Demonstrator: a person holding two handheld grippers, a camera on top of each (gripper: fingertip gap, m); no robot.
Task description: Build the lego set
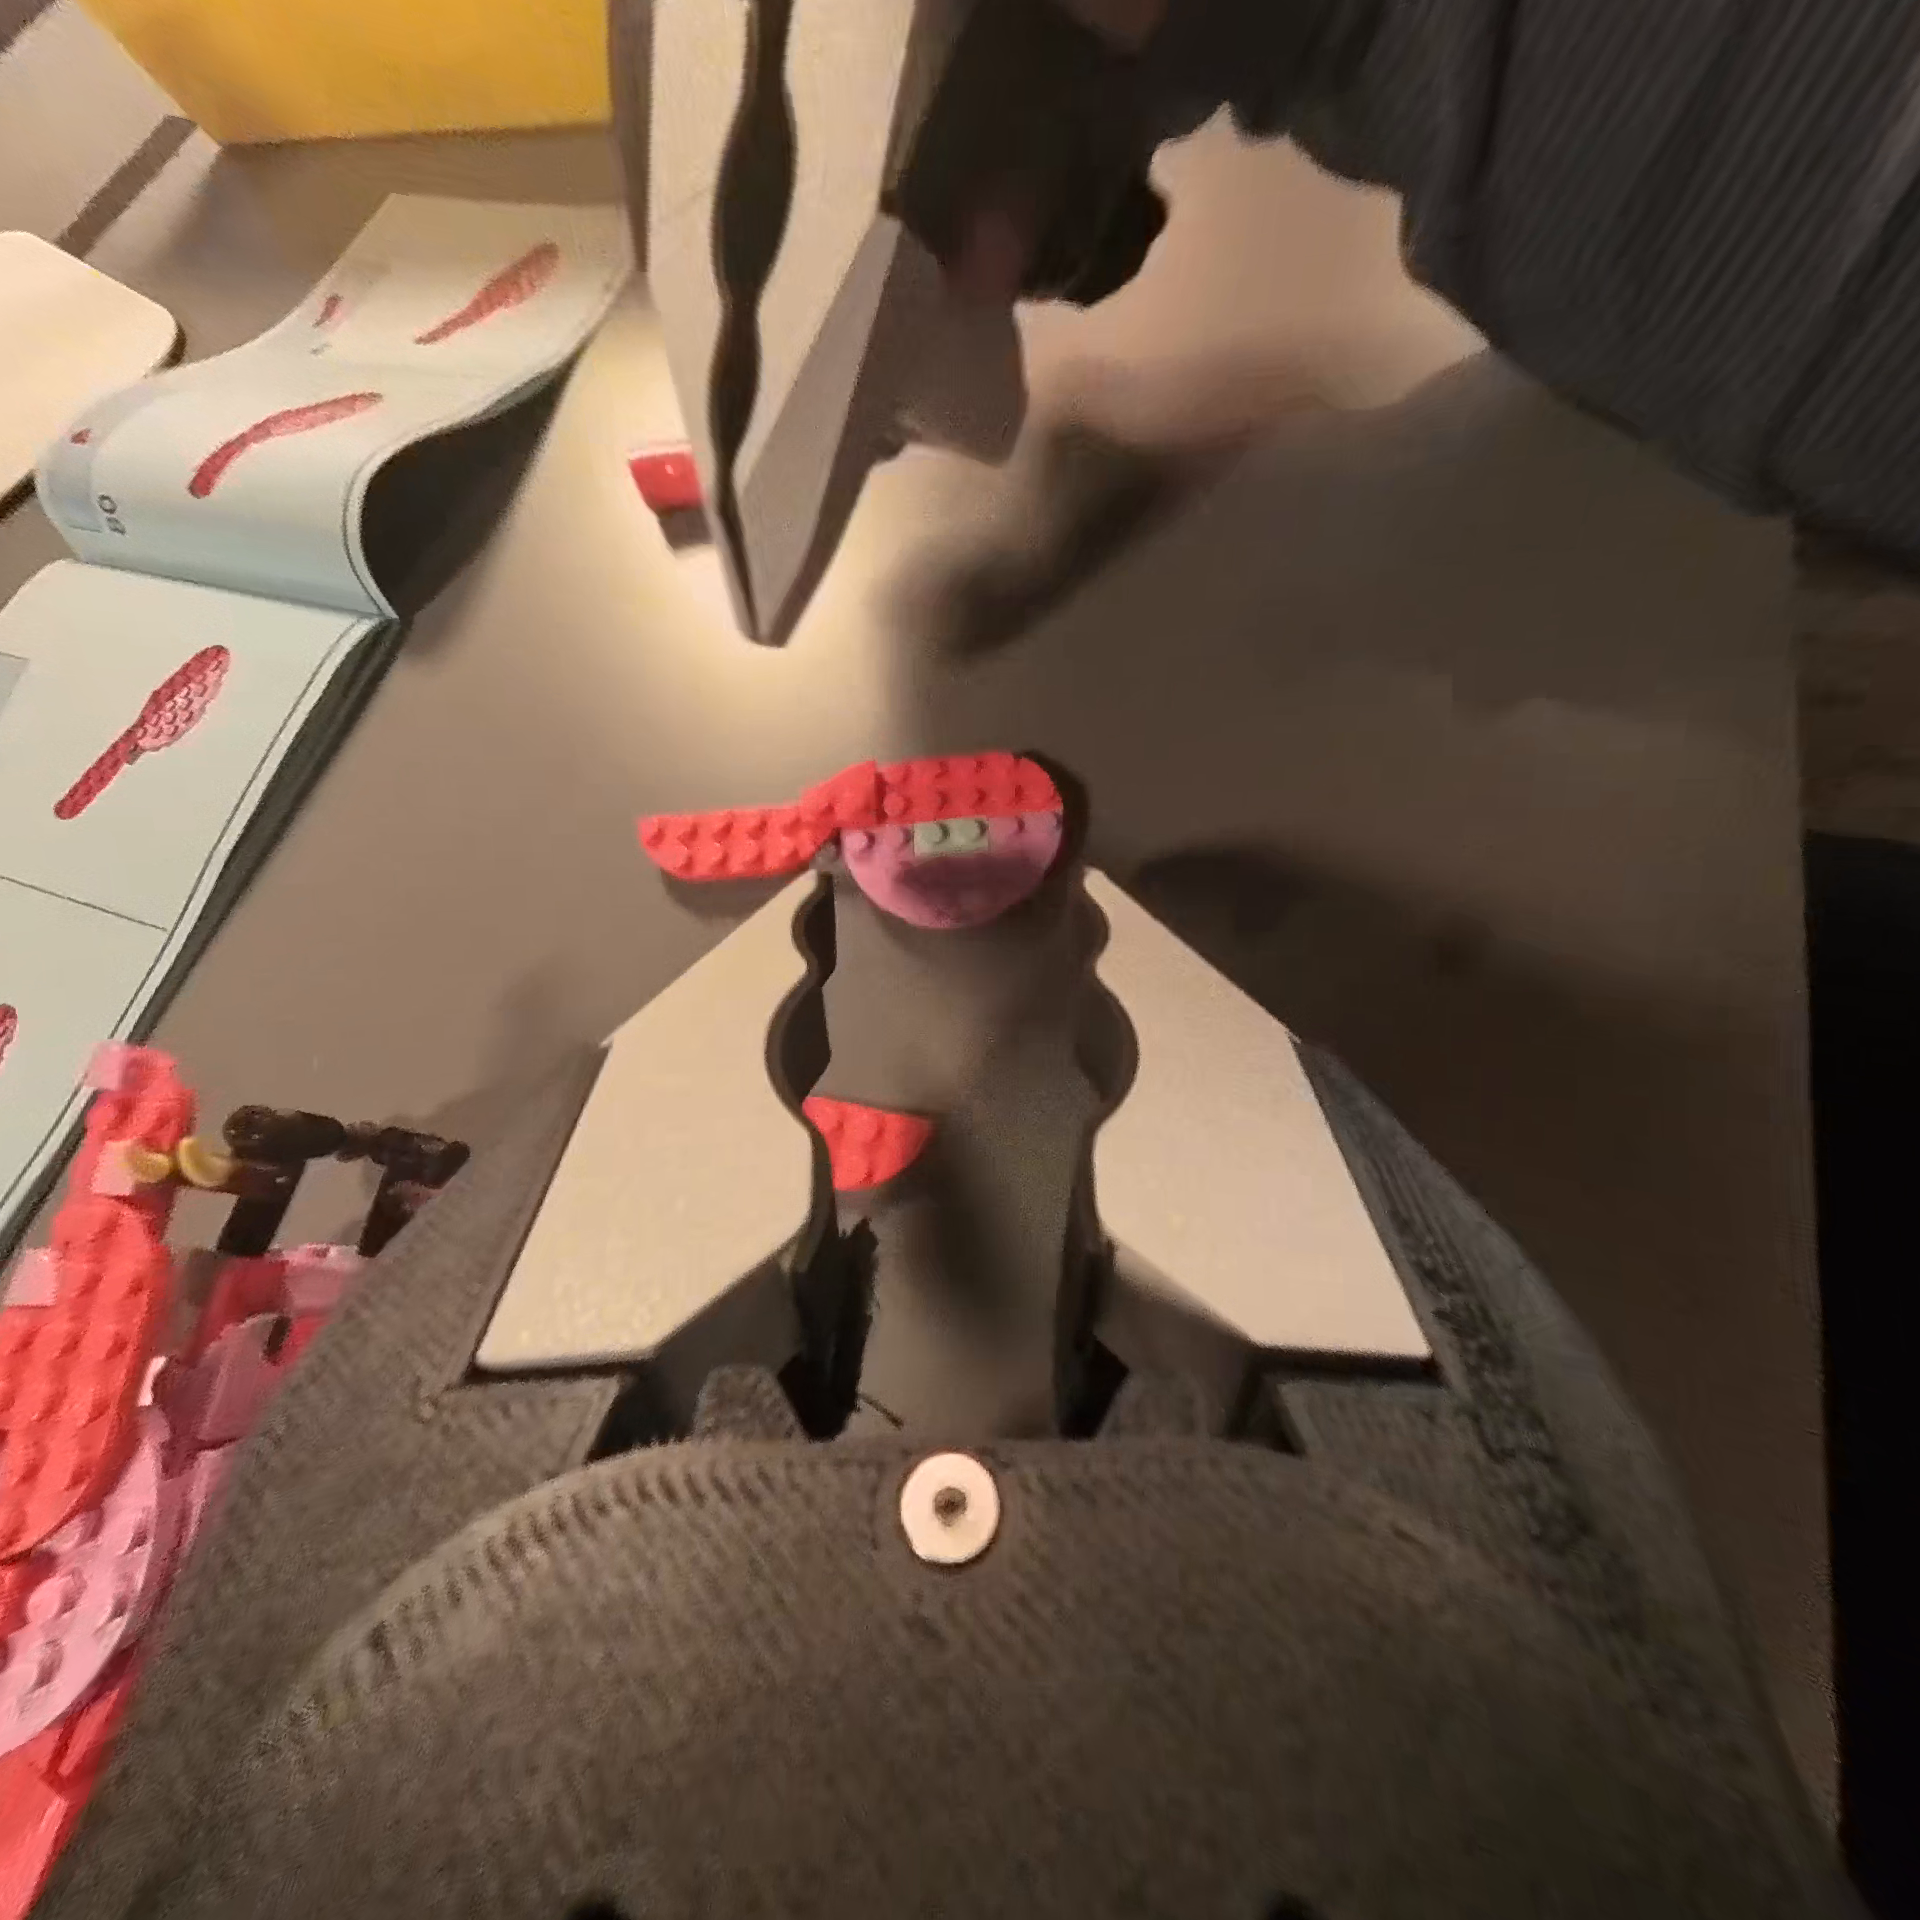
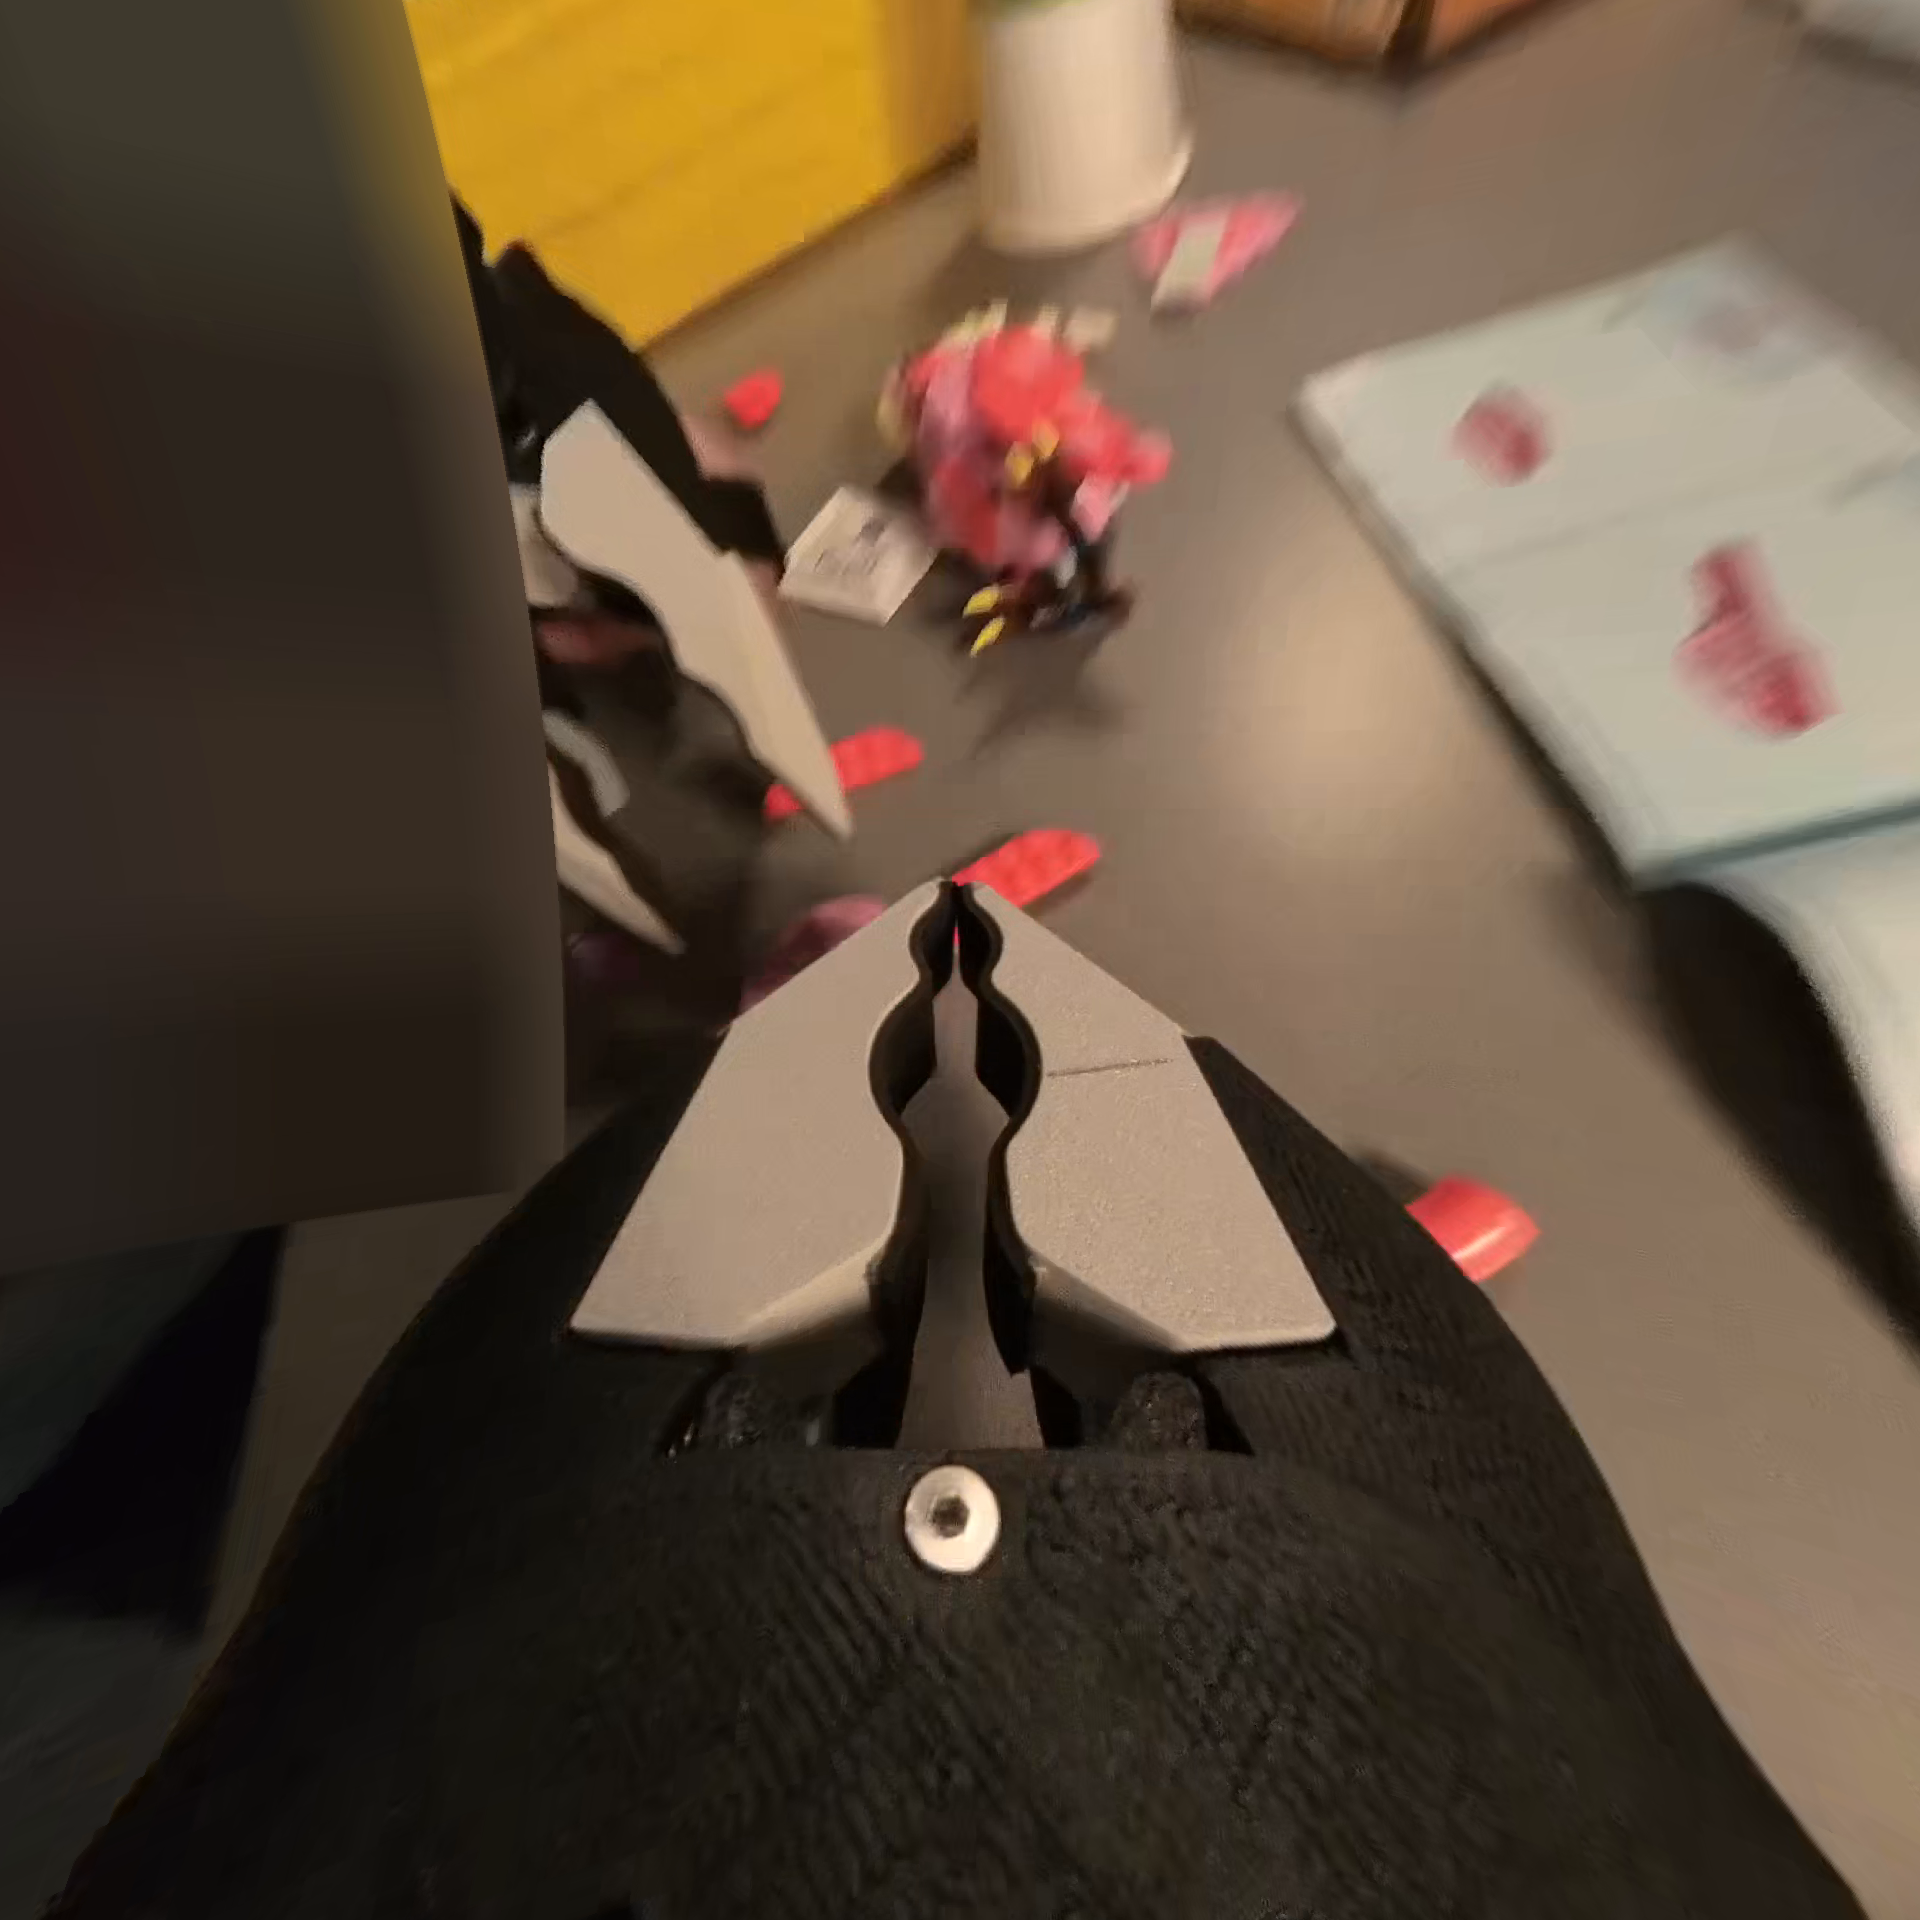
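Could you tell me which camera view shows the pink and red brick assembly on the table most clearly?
The left wrist view: the brick assembly lies sharp and whole just beyond the open jaws, studs visible. In the right wrist view, only blurred parts of it show past the closed jaws.

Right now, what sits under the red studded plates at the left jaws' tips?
A pink rounded plate and a small grey piece show beneath the red studded plates; the rest is covered.
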